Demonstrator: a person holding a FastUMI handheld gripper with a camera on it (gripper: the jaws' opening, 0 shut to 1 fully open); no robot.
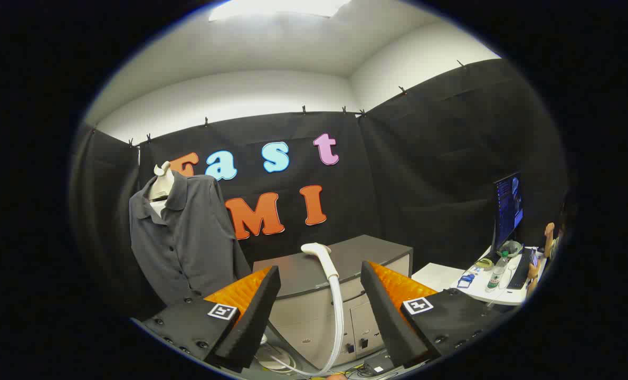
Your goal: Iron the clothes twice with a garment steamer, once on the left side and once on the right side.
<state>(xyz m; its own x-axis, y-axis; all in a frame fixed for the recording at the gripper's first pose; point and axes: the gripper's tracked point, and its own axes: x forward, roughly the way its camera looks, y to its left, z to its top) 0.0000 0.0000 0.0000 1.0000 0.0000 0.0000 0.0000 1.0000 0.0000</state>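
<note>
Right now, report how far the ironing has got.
Done: nothing that shows; the grey shirt hangs on its mannequin, untouched. In hand: the gripper is open, fingers either side of the white steamer head standing ahead on its hose, not yet gripped. Left: grasp it, then the left and right passes.

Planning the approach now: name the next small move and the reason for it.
Probably ease the claw forward to straddle the steamer head. Its fingers are open and hold nothing, the steamer stands just ahead between them, and the grey shirt hangs untouched beyond the one nearer it.
</note>
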